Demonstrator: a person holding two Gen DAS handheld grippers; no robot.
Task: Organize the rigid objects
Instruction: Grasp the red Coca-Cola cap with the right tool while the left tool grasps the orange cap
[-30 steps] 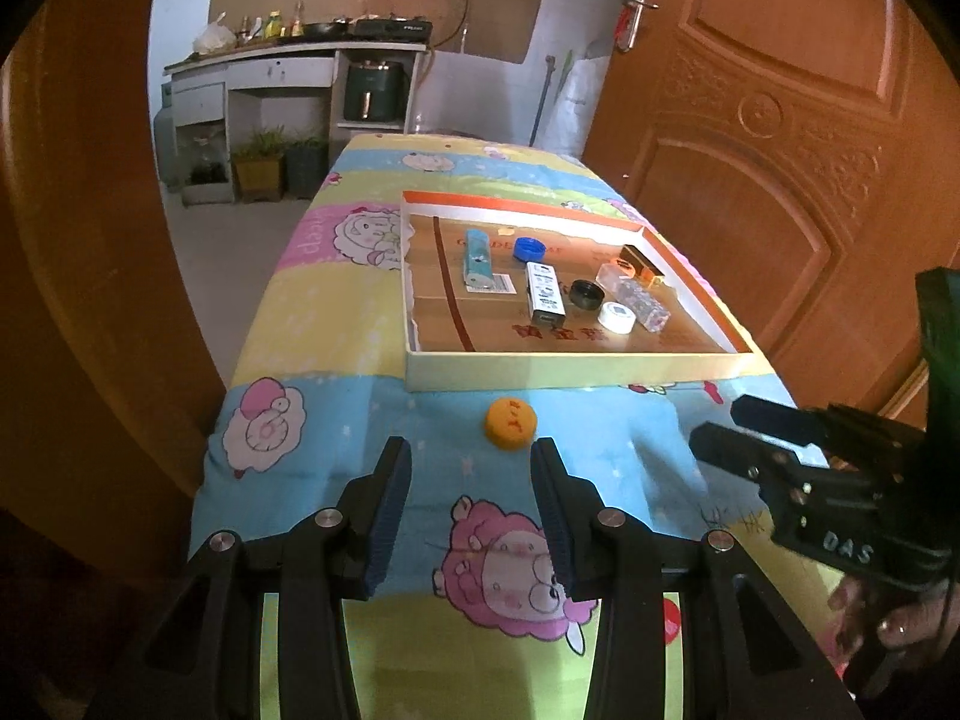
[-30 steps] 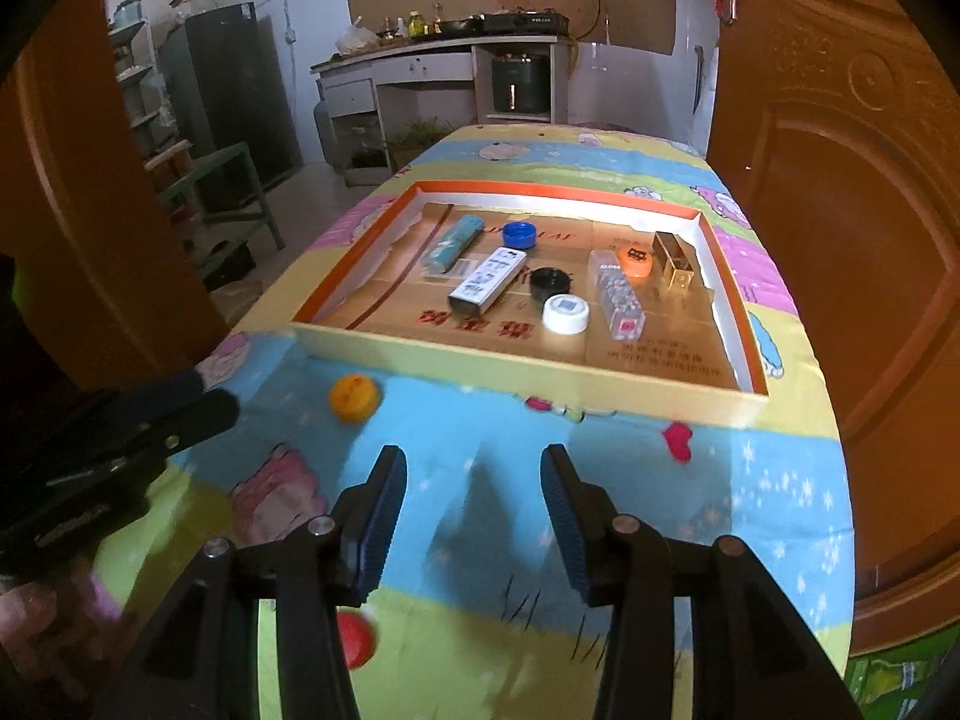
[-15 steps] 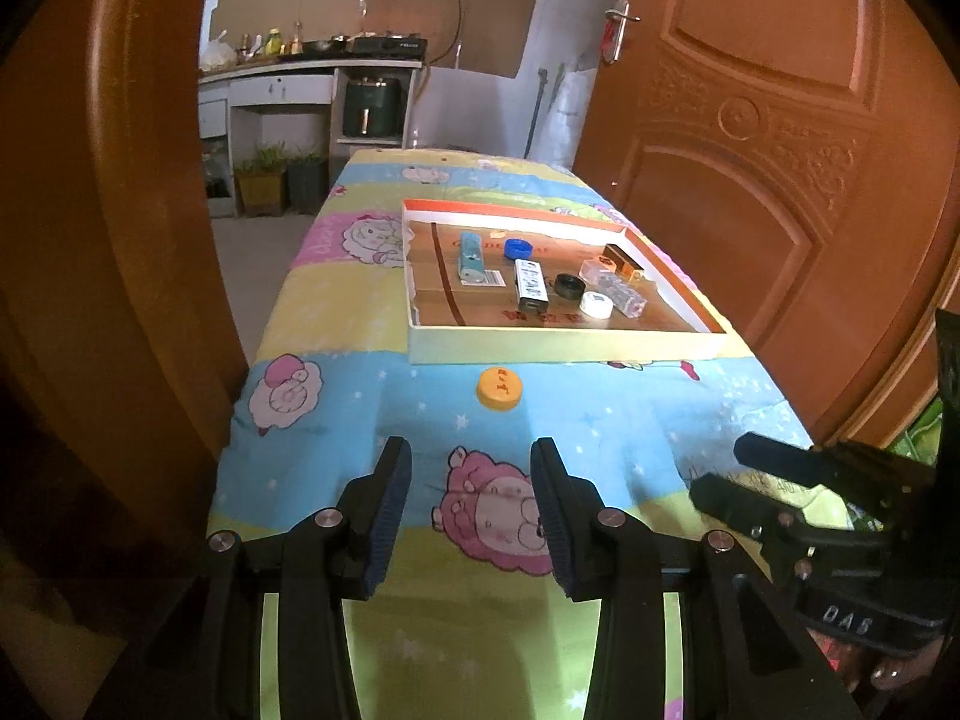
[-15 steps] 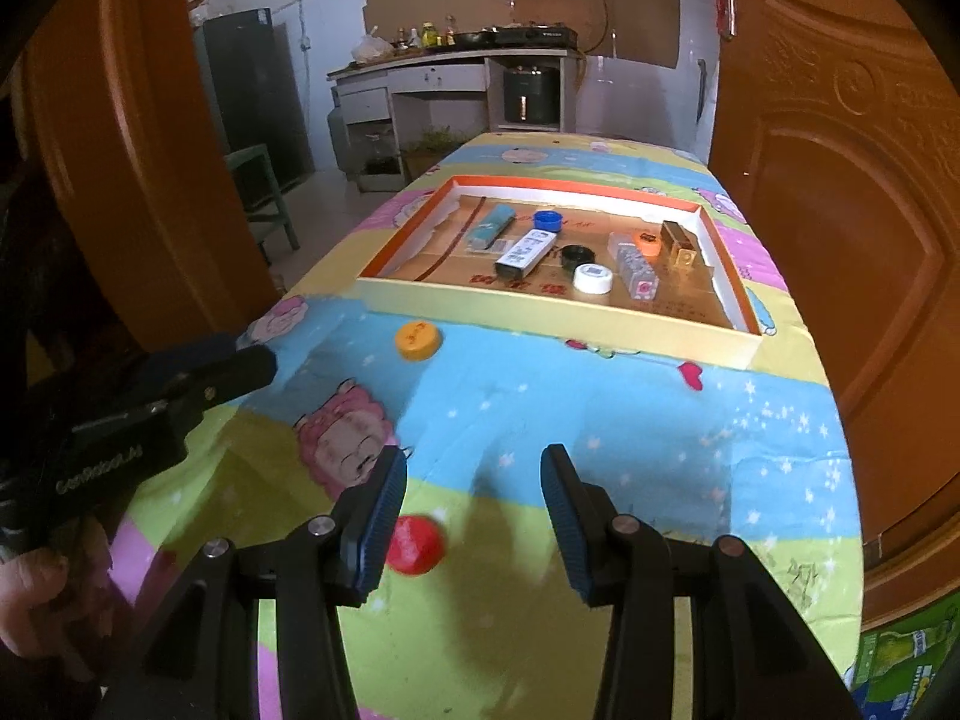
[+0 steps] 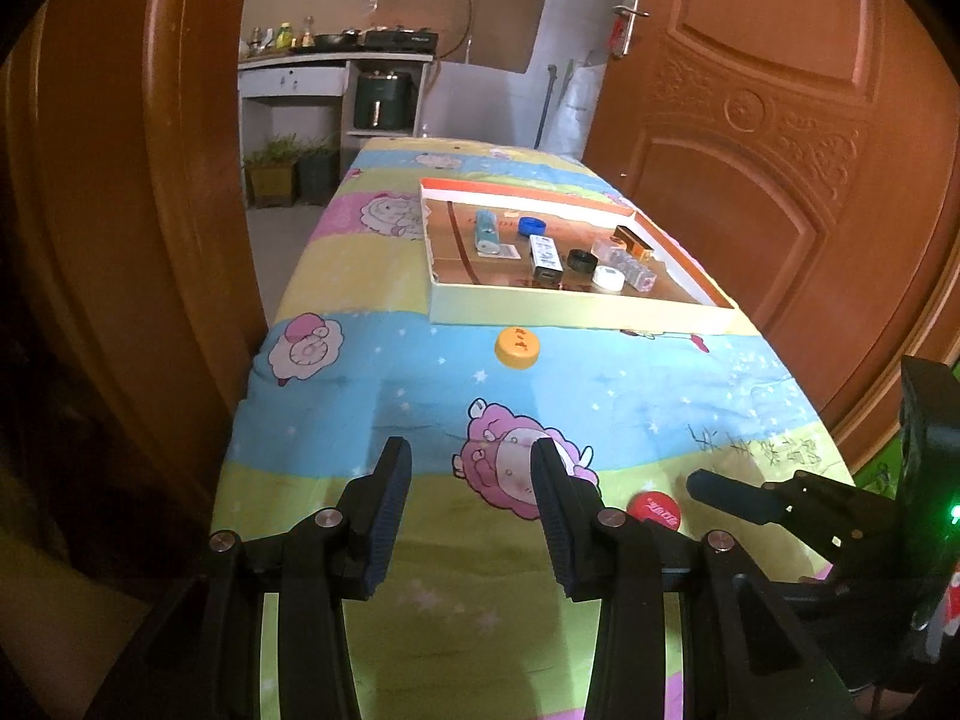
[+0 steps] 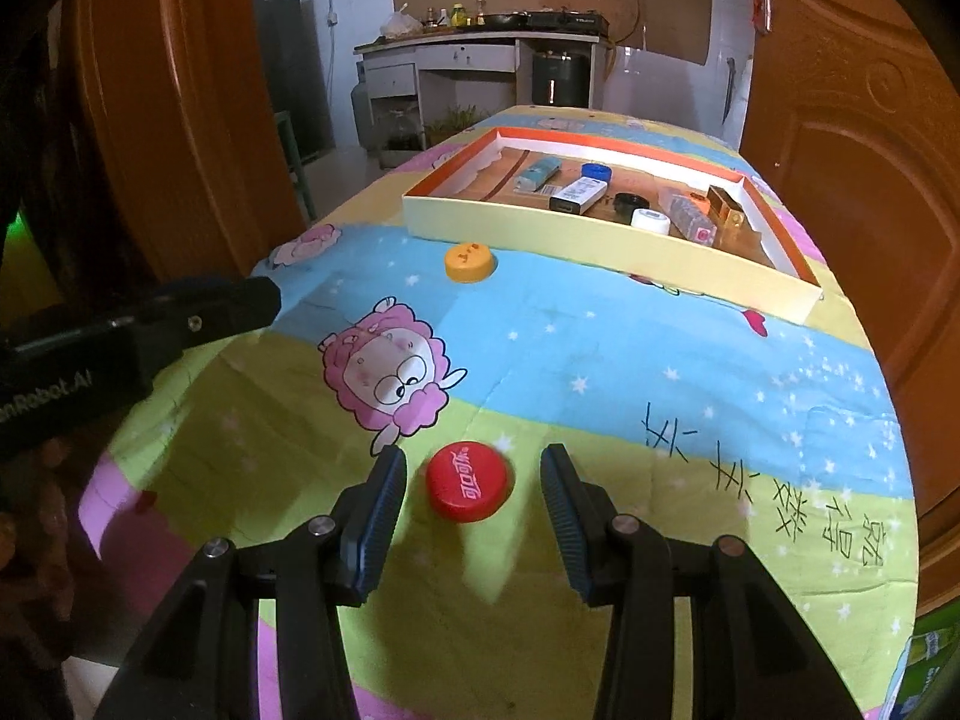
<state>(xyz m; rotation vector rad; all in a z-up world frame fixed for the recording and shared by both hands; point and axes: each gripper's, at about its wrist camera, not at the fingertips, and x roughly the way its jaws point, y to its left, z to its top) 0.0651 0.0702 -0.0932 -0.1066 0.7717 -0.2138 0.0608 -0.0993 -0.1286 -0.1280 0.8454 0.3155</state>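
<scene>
A red bottle cap [image 6: 470, 488] lies on the cartoon-print cloth, between the open fingers of my right gripper [image 6: 472, 468], untouched; it also shows in the left wrist view [image 5: 654, 509]. An orange cap [image 6: 470, 261] [image 5: 517, 347] lies just in front of the shallow cardboard tray [image 6: 600, 234] [image 5: 576, 307]. The tray holds a teal tube, a blue cap, a white box, black and white caps, a clear case and a brown box. My left gripper [image 5: 471, 471] is open and empty above the cloth near the table's front, left of the red cap.
The narrow table [image 6: 690, 360] stands between wooden doors [image 5: 780, 150] on the right and a wooden panel [image 5: 120, 210] on the left. A kitchen counter [image 6: 480, 48] stands far behind.
Both grippers have drawn back toward the table's near end. The red cap now sits between my right fingers. Both stay open.
</scene>
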